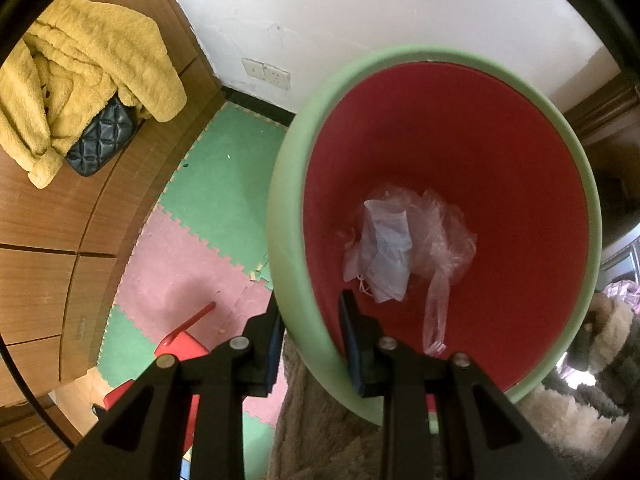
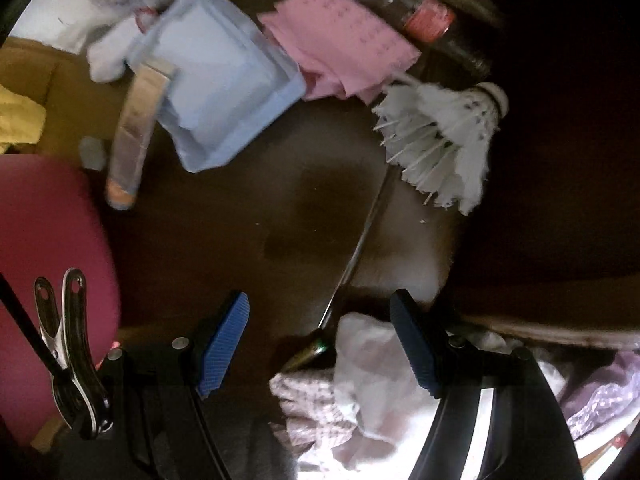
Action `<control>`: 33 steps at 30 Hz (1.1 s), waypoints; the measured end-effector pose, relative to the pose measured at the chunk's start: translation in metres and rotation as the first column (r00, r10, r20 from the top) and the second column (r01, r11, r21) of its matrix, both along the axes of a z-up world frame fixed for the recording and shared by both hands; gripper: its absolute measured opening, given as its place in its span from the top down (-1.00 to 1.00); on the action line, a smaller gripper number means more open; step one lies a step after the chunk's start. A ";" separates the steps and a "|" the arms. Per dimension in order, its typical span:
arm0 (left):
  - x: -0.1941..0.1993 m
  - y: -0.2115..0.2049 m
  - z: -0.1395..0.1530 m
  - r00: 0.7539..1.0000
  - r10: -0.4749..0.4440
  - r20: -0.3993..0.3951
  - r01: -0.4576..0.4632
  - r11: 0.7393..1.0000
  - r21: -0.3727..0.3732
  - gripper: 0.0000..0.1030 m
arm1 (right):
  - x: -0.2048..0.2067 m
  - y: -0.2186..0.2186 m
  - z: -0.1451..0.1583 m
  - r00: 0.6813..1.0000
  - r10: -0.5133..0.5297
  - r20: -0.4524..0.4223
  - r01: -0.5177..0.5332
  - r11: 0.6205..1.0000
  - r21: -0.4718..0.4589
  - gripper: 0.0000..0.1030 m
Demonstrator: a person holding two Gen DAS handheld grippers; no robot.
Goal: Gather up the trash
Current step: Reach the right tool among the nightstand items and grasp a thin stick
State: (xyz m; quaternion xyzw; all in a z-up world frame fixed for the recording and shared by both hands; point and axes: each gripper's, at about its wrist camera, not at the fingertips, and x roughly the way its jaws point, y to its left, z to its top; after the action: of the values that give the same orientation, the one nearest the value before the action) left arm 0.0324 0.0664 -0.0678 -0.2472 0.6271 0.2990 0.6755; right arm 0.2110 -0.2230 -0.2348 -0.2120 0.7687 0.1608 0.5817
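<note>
In the left wrist view my left gripper is shut on the green rim of a trash bin with a red inside, one finger outside the wall and one inside, and holds it tilted. A crumpled face mask and a clear plastic bag lie in the bin. In the right wrist view my right gripper is open and empty above a dark brown tabletop. Beyond it lie a white feather shuttlecock, a pink cloth, a pale blue lid and a foil wrapper.
A yellow fleece and a black quilted bag lie on a wooden cabinet at left. Green and pink foam mats cover the floor, with a red dustpan. Crumpled white fabric, a dark bottle, a metal clip and a maroon surface surround the right gripper.
</note>
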 end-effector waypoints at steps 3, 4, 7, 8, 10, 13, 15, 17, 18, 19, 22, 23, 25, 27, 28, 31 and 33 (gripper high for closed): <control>-0.001 0.000 0.000 1.000 0.001 0.002 -0.001 1.000 0.001 0.47 | -0.003 0.004 -0.016 1.000 0.021 -0.023 -0.021 0.999 -0.029 -0.45; 0.000 0.000 0.000 1.000 0.001 0.001 -0.001 1.000 0.000 0.47 | -0.005 0.006 -0.021 0.999 0.031 -0.029 -0.032 0.999 -0.040 -0.45; 0.000 0.000 0.000 1.000 0.001 0.000 -0.001 1.000 -0.001 0.47 | -0.008 0.009 -0.030 0.999 0.047 -0.024 -0.049 0.996 -0.073 -0.78; -0.001 0.000 0.000 1.000 0.001 -0.001 -0.001 1.000 -0.002 0.47 | -0.009 0.010 -0.033 0.999 0.042 -0.030 -0.044 0.996 -0.074 -0.92; -0.001 0.000 0.000 1.000 0.000 -0.003 0.000 1.000 -0.001 0.47 | -0.012 0.013 -0.037 0.998 0.049 -0.040 -0.052 0.995 -0.087 -1.00; -0.001 0.001 0.000 1.000 -0.003 -0.007 0.003 1.000 0.000 0.47 | -0.011 0.015 -0.037 0.998 0.041 -0.038 -0.045 0.995 -0.090 -1.00; -0.001 0.001 0.000 1.000 -0.003 -0.007 0.003 1.000 0.000 0.47 | -0.011 0.016 -0.036 0.999 0.035 -0.034 -0.038 0.995 -0.088 -1.00; -0.001 0.001 0.000 1.000 -0.003 -0.007 0.003 1.000 -0.002 0.47 | -0.008 0.016 -0.033 0.999 0.023 -0.027 -0.025 0.996 -0.085 -1.00; -0.001 0.001 0.000 1.000 -0.002 -0.007 0.002 1.000 -0.005 0.47 | -0.007 0.017 -0.032 1.000 0.002 -0.024 -0.004 0.997 -0.076 -0.98; -0.001 0.001 -0.001 1.000 -0.002 -0.007 0.002 1.000 -0.007 0.47 | -0.002 0.013 -0.028 0.999 -0.036 -0.034 0.035 0.999 -0.035 -0.96; -0.001 0.001 0.000 1.000 -0.003 -0.003 0.003 1.000 -0.007 0.47 | 0.006 0.019 -0.007 0.990 -0.127 -0.056 0.133 0.982 0.131 -0.95; -0.001 0.002 0.000 1.000 -0.001 -0.002 0.001 1.000 -0.008 0.47 | 0.007 0.024 -0.001 0.990 -0.132 -0.055 0.139 0.976 0.167 -0.95; 0.000 0.002 -0.001 1.000 0.000 -0.005 0.000 1.000 -0.011 0.47 | 0.009 0.039 0.008 0.990 -0.132 -0.054 0.141 0.962 0.235 -0.95; 0.001 0.002 -0.001 1.000 -0.005 -0.011 0.005 1.000 -0.009 0.47 | 0.011 0.050 0.010 0.988 -0.138 -0.071 0.152 0.948 0.279 -0.92; 0.002 0.002 -0.002 1.000 -0.009 -0.015 0.008 1.000 -0.007 0.47 | 0.012 0.056 0.010 0.986 -0.143 -0.084 0.162 0.941 0.299 -0.91; 0.003 0.001 -0.002 1.000 -0.013 -0.020 0.013 1.000 -0.007 0.47 | 0.014 0.070 0.004 0.981 -0.168 -0.095 0.189 0.933 0.306 -0.89; 0.003 0.001 -0.002 1.000 -0.011 -0.020 0.010 1.000 -0.008 0.47 | 0.016 0.077 0.001 0.975 -0.195 -0.102 0.217 0.927 0.307 -0.88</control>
State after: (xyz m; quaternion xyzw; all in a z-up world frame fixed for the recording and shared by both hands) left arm 0.0353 0.0674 -0.0700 -0.2435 0.6363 0.2953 0.6698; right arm 0.2273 -0.1459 -0.2335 -0.0284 0.7709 0.2271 0.5944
